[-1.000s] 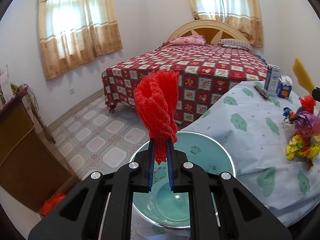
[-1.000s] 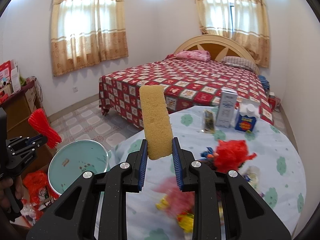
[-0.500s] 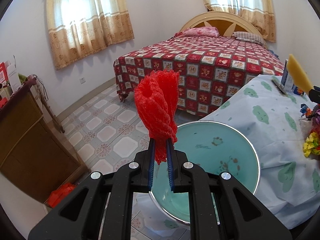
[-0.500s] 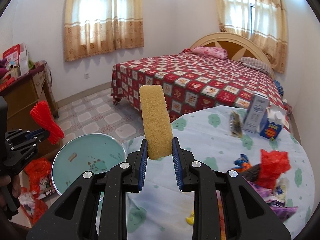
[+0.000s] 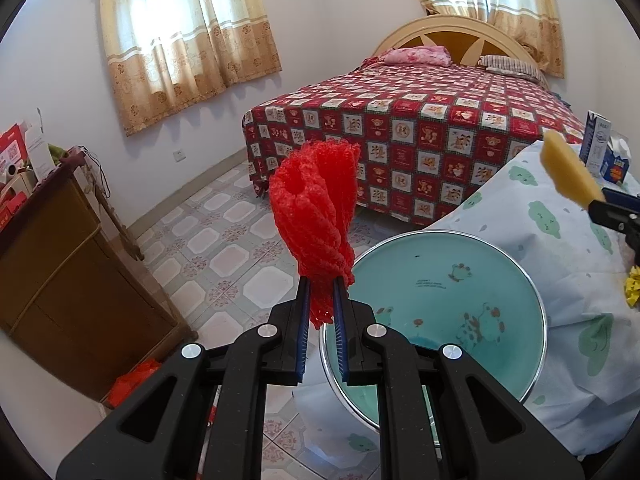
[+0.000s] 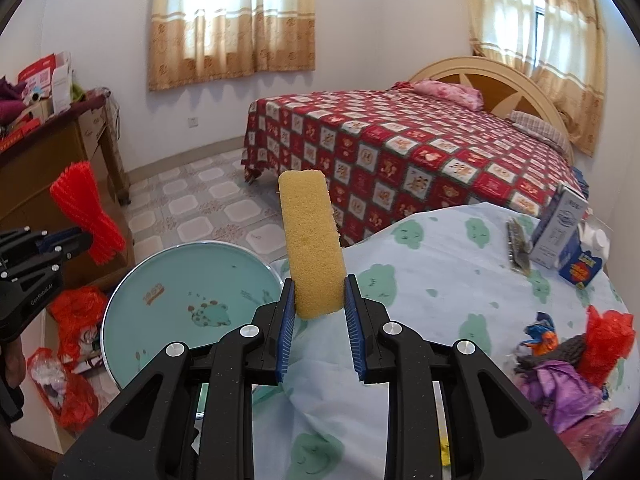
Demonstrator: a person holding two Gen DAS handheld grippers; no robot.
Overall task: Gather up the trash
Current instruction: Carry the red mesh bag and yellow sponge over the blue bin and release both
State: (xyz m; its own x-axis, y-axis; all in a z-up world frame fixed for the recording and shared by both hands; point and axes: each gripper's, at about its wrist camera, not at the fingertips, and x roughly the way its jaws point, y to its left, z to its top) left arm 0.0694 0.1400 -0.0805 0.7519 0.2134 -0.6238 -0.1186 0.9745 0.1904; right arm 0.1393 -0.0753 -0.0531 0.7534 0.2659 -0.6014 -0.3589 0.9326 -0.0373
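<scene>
My left gripper (image 5: 321, 300) is shut on a red foam net (image 5: 314, 216) that stands up from its jaws, held over the left rim of a teal basin (image 5: 460, 292). The right gripper (image 6: 319, 300) is shut on an upright yellow sponge (image 6: 312, 248), above the table's left edge beside the same basin (image 6: 192, 300). From the right wrist view the left gripper (image 6: 86, 240) and red net (image 6: 86, 216) show at the left. The sponge (image 5: 570, 178) enters the left wrist view at the right. More trash (image 6: 576, 360) lies in a pile on the table.
The round table carries a pale cloth with green clouds (image 6: 440, 280), two cartons (image 6: 560, 236) and a comb. A bed with a red checked cover (image 5: 420, 136) stands behind, a brown cabinet (image 5: 52, 264) at the left. Red bags (image 6: 72, 360) lie on the tiled floor.
Both grippers have moved left toward the basin, which now sits larger and more central in both views. The trash pile has slid to the right edge. Both grips are unchanged.
</scene>
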